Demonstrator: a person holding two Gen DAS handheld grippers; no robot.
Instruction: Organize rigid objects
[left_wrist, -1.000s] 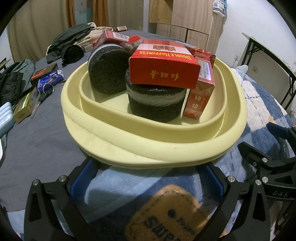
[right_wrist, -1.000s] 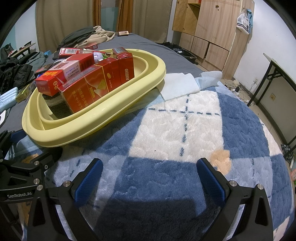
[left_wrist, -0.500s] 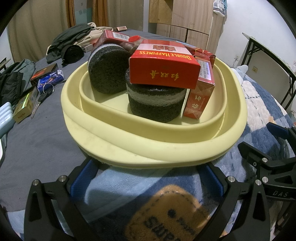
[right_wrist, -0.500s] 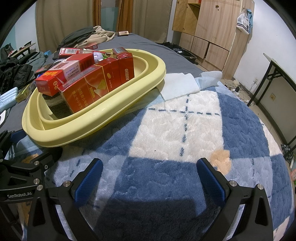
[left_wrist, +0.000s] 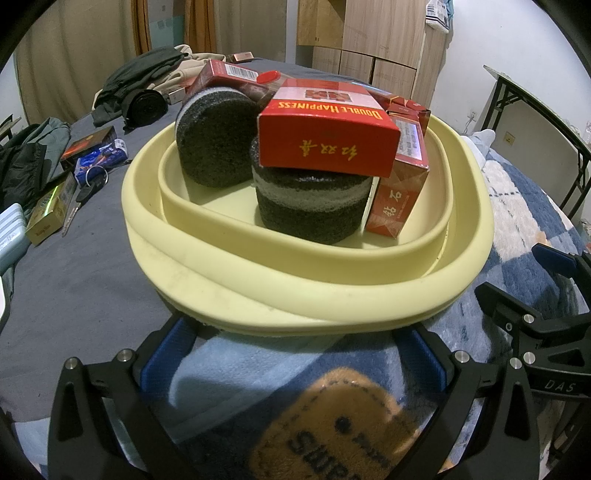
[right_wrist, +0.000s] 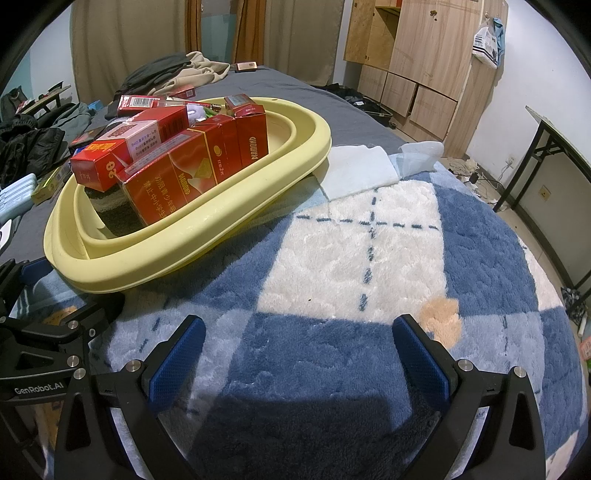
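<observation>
Left wrist: red boxes (left_wrist: 327, 142) fill yellow basin (left_wrist: 295, 291).

The left tongs (left_wrist: 293, 356) are a black, matte frame that forks into two arms, each ending in a flat blue pad (left_wrist: 166, 352) with a finely ribbed face. Round silver screw heads sit on top of each arm, behind the pads. The right tongs (right_wrist: 297, 356) are built the same way: black forked arms, blue ribbed pads (right_wrist: 421, 354), silver screws. Seen from the left camera, the right tongs' black body carries the white letters "DAS". Seen from the right camera, the left tongs' body reads "GenRobot.AI" in white.
</observation>
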